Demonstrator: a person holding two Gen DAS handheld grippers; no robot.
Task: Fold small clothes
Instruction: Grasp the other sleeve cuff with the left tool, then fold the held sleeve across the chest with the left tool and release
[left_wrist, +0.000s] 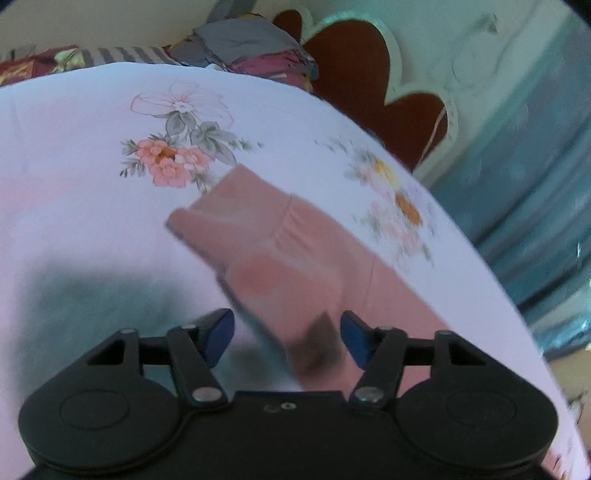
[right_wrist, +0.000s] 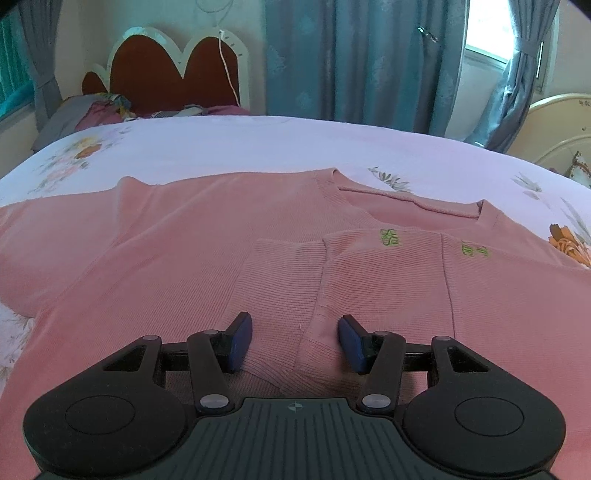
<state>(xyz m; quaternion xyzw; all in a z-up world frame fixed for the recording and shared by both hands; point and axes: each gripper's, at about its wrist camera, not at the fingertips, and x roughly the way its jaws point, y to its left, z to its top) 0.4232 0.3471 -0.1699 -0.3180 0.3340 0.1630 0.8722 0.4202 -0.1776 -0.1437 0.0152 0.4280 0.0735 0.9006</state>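
Note:
A pink knit sweater (right_wrist: 177, 251) with green lettering lies flat on the bed, neck toward the far right. One sleeve (right_wrist: 291, 280) is folded across its body. My right gripper (right_wrist: 295, 338) hovers low over that sleeve's cuff, jaws open, with the cuff between the blue pads but not pinched. In the blurred left wrist view the sweater's other sleeve (left_wrist: 273, 243) stretches out over the sheet. My left gripper (left_wrist: 288, 332) is open just above that sleeve's near part, and its pads are clear of the cloth.
The bed is covered with a pale floral sheet (left_wrist: 92, 192). A scalloped red headboard (right_wrist: 173, 74) and a pile of bedding (left_wrist: 243, 48) are at the far end. Blue curtains (right_wrist: 362, 59) hang behind, and a cream bed frame (right_wrist: 557, 122) stands to the right.

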